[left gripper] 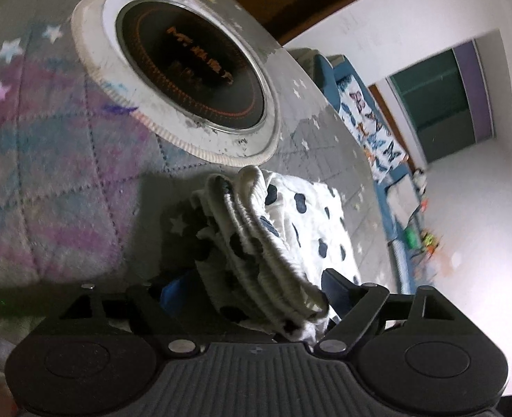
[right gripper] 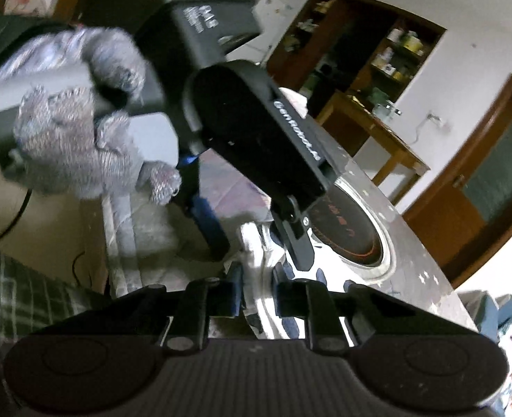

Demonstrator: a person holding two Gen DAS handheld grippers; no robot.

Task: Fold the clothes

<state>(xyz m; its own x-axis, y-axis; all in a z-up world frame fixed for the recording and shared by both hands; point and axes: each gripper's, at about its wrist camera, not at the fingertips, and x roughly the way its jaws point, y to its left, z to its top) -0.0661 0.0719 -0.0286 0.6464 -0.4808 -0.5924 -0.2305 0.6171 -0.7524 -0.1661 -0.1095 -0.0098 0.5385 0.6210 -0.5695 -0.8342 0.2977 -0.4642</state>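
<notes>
Left wrist view first: the left gripper (left gripper: 256, 295) has its two fingers closed on a bunched-up white garment with dark spots (left gripper: 290, 222), pinching it by its ribbed band. The cloth fills the narrow gap between the fingers and spills to the far right, draping down onto the quilted table cover (left gripper: 47, 173) with its pastel stars. Farther off, beyond the garment, a round hotplate (left gripper: 189, 69) with a dark glass centre and a worn white rim is set into the table. Off to the right, a blue bench with butterfly-print fabric (left gripper: 370, 118) stands beside the table edge, near a white wall.

Over to the right wrist view: the right gripper (right gripper: 256, 300) has its fingers drawn close together on a strip of the same spotted fabric (right gripper: 290, 316), which shows between and just behind them. Right ahead, the other gripper's black body looms large, gripped at far left by a hand in a grey knit glove (right gripper: 78, 139). The hotplate (right gripper: 353, 229) sits to the right, and a wooden shelf unit (right gripper: 370, 55) stands against the far wall.
</notes>
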